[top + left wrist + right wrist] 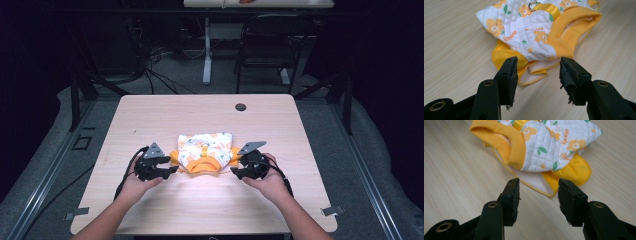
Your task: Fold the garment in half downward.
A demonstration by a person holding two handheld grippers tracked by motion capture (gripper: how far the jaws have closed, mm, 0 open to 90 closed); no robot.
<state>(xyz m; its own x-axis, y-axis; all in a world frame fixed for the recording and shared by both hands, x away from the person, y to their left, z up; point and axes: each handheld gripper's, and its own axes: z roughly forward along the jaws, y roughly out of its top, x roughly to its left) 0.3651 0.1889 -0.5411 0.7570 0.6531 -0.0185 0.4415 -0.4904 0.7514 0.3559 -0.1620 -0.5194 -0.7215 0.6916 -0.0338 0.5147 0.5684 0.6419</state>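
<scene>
I see the small quilted garment (206, 152), white with orange flowers and yellow trim, lying folded on the wooden table (150, 115), toward its near half. My left gripper (170, 170) hangs just left of the garment, jaws spread with nothing between them. My right gripper (235, 172) sits just right of it, its 2 jaws also spread, clear of the cloth.

"flower" on quilted garment (524, 27)
</scene>
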